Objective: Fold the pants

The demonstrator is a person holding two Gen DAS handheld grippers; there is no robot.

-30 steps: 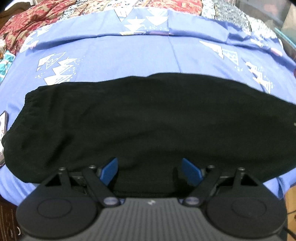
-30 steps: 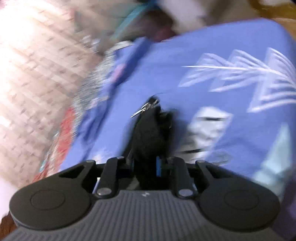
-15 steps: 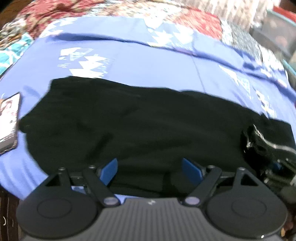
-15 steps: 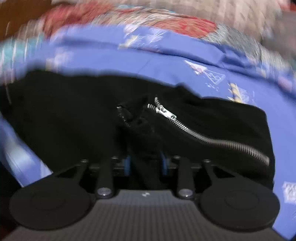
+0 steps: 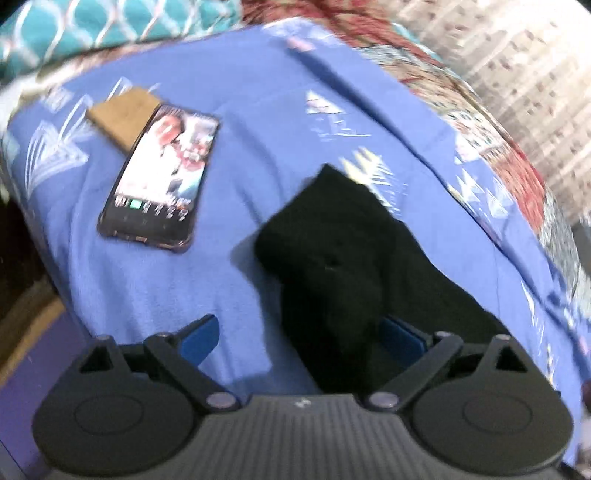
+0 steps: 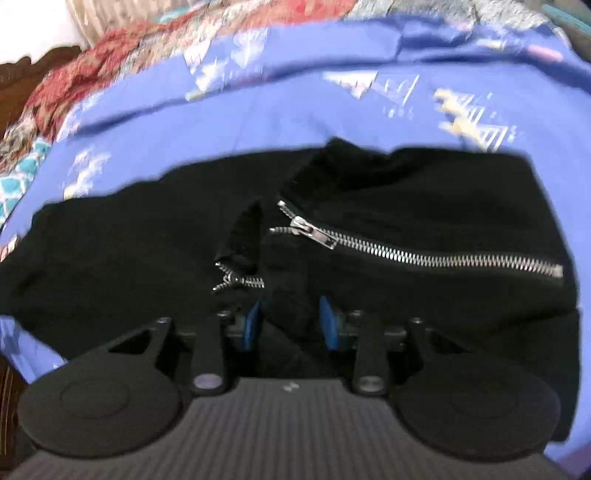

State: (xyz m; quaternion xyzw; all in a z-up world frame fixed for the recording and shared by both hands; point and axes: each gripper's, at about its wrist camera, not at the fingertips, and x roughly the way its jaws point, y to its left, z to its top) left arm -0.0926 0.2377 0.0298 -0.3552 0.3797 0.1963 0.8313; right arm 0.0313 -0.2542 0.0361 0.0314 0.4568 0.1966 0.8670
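Observation:
The black pants [image 6: 406, 206] lie across a blue patterned bedsheet [image 6: 258, 122]. In the right wrist view my right gripper [image 6: 290, 321] is shut on a fold of the pants fabric near the leg end, where a silver zipper [image 6: 406, 254] runs across the cloth. In the left wrist view my left gripper [image 5: 301, 332] is open, with its blue pads wide apart. One end of the pants [image 5: 332, 251] lies between and in front of the pads, not pinched.
A smartphone [image 5: 162, 177] with a lit screen lies on the sheet [image 5: 258, 110] at the left, partly over a brown card [image 5: 122, 114]. A red patterned quilt [image 6: 92, 74] and a teal patterned cloth [image 5: 110, 26] border the sheet. The bed's edge drops off at the lower left.
My right gripper has carried the zippered leg end over onto the rest of the pants. My left gripper has swung left to the pants' other end, bringing the phone into view.

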